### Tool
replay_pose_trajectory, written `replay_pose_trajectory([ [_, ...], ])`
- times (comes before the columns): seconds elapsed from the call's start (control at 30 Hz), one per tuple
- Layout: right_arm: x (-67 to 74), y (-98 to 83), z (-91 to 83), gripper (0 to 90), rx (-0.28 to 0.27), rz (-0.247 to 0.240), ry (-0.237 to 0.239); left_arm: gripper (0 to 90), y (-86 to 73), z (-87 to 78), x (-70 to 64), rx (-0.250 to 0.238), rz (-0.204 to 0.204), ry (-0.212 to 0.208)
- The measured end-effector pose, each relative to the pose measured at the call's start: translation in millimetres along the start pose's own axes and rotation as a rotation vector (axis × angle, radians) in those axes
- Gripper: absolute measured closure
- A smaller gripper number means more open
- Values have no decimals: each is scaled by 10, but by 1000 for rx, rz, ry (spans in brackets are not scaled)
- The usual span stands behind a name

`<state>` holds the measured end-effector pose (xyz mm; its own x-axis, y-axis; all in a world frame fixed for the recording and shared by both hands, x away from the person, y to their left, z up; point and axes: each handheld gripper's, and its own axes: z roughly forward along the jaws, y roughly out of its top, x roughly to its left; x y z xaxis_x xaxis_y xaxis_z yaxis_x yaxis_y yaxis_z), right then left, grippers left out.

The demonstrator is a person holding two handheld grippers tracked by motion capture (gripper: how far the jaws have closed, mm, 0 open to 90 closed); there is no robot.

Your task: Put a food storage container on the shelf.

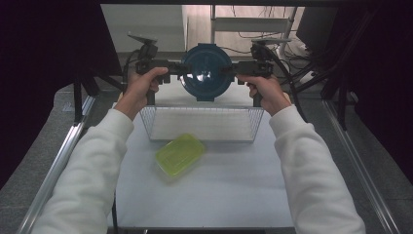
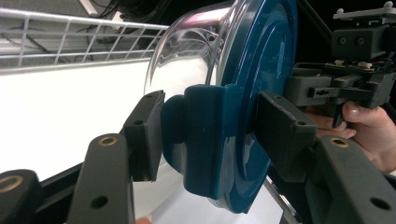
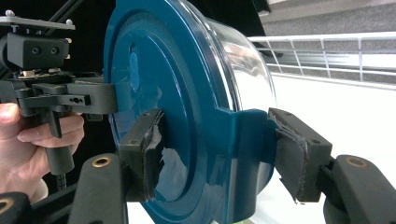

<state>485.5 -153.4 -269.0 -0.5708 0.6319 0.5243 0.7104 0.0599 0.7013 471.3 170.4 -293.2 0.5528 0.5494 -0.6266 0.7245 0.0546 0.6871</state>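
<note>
I hold a gripper in each hand above a white table (image 1: 214,195), and between them hangs a round bowl (image 1: 206,72) turned on its side. It is clear plastic with a blue lid (image 2: 261,93) clipped on, the lid facing me in the high view.

At the left, my left gripper (image 1: 174,69) has its jaws closed to a narrow gap on the lid's left clip tab (image 2: 201,135). In the left gripper view, both pads press the tab's faces.

In the middle, the bowl sits in the air just beyond the far side of a wire basket (image 1: 202,108). The basket is empty. A yellow-green box (image 1: 179,154) lies on the table in front of the basket, just beside its near wall.

At the right, my right gripper (image 1: 229,69) is clamped the same way on the opposite tab (image 3: 243,154), jaws nearly closed around it. One pad (image 3: 152,154) looks torn.

As I judge it, the bowl is lifted and firmly held by both sides, but not yet set down. Lowering it into the basket looks like what remains, and the box is untouched.

The tilted lid hides the bowl's inside in the high view. Glare on the clear wall hides it in the gripper views. I cannot tell whether it holds anything.
</note>
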Motion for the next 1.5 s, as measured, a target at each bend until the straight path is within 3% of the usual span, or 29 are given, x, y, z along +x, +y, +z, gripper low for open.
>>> replay_pose_trajectory([
  [0.13, -60, 22, 75, 374, 26, 26, -6, 437, -23, 47, 79, -3, -37, 5],
  [0.37, -181, 21, 206, 362, 62, 85, -10, 437, -47, 123, 199, 1, -61, 18],
  [0.73, -311, 63, 286, 358, 64, 180, -2, 436, -14, 213, 348, -43, -163, -4],
  [1.13, -419, 97, 386, 331, 77, 238, -5, 406, -6, 318, 520, -51, -260, -27],
  [1.23, -440, 90, 402, 324, 82, 263, -3, 401, -2, 332, 530, -51, -265, -26],
  [1.5, -459, 57, 388, 325, 75, 274, 5, 401, -17, 332, 501, -39, -279, -19],
])
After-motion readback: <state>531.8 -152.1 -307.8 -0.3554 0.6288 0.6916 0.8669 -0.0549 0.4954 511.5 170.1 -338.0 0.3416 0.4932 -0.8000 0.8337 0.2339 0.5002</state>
